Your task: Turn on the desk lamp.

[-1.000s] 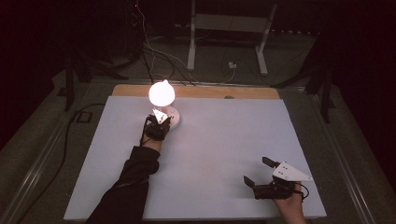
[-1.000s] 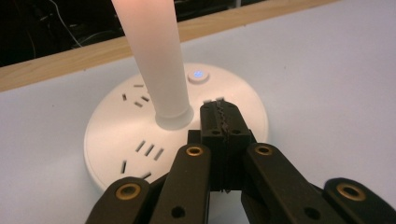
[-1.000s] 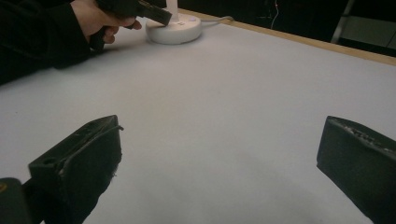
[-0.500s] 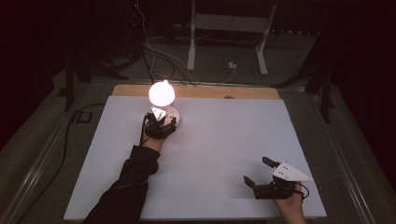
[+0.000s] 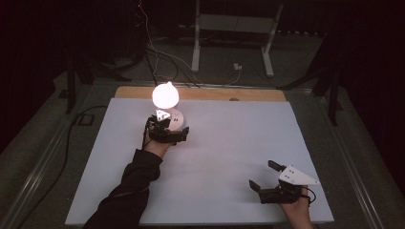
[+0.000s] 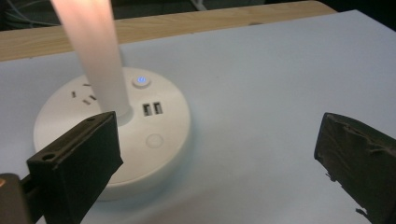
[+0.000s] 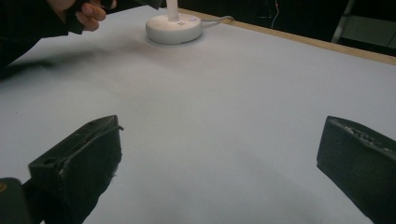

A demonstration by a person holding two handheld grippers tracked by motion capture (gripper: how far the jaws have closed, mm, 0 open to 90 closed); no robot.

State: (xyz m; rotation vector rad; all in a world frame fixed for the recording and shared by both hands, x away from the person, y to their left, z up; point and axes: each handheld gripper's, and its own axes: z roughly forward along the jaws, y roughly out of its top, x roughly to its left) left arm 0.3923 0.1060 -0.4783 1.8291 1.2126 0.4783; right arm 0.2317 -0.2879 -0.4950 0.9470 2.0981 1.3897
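Lamp [image 5: 165, 95] lit at upper left, the left claw [image 5: 174, 134], jaws just opened and empty, hovers beside its base [image 6: 112, 130]; right claw [image 5: 265, 175] idles agape.

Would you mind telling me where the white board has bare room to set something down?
The white board lies bare between the lamp base and the right gripper, also along its far right edge. It is crowded only around the lamp base, beside the left gripper.
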